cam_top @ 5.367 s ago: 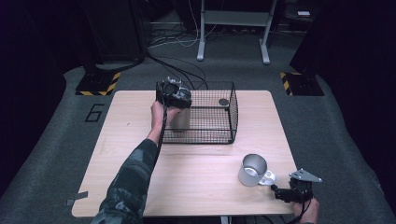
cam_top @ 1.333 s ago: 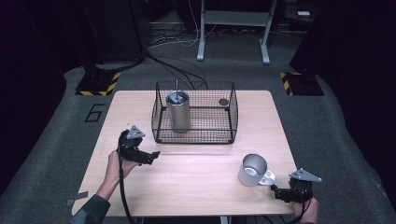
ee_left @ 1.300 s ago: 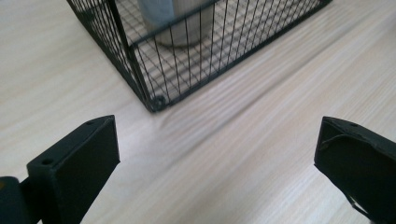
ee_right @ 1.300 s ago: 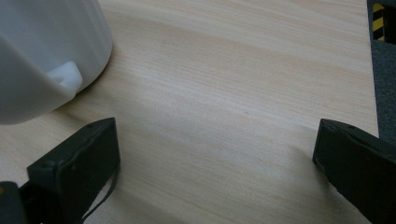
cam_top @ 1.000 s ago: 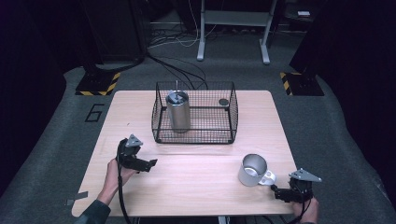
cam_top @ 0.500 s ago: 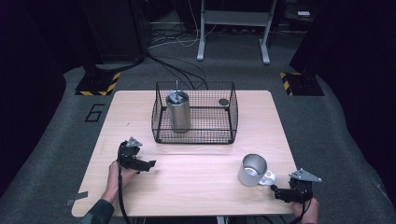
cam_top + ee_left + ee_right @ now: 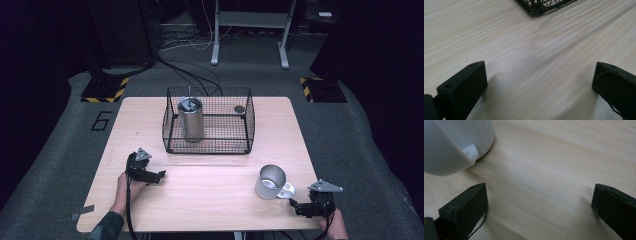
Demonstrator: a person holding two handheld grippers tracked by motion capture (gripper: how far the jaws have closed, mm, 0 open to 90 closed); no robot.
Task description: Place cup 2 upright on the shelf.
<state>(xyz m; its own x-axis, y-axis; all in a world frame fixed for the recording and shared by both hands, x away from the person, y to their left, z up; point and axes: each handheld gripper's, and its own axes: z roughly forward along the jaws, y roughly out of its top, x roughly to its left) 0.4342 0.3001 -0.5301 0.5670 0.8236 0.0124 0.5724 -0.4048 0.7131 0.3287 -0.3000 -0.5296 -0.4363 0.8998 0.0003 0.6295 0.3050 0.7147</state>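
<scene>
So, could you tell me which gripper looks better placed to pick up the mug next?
Probably the right gripper: it rests open beside the mug, near its handle. The left gripper, also open, sits across the table, nearer the basket.

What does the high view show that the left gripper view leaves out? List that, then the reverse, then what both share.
High view adds: the steel canister standing inside the wire basket, a small dark disc in its far right corner, the metal mug on the table, and the right gripper beside the mug. Left gripper view adds: a close look at its own jaws, set wide apart with bare wood between them. Both share: the left gripper, the tabletop and a corner of the basket.
</scene>
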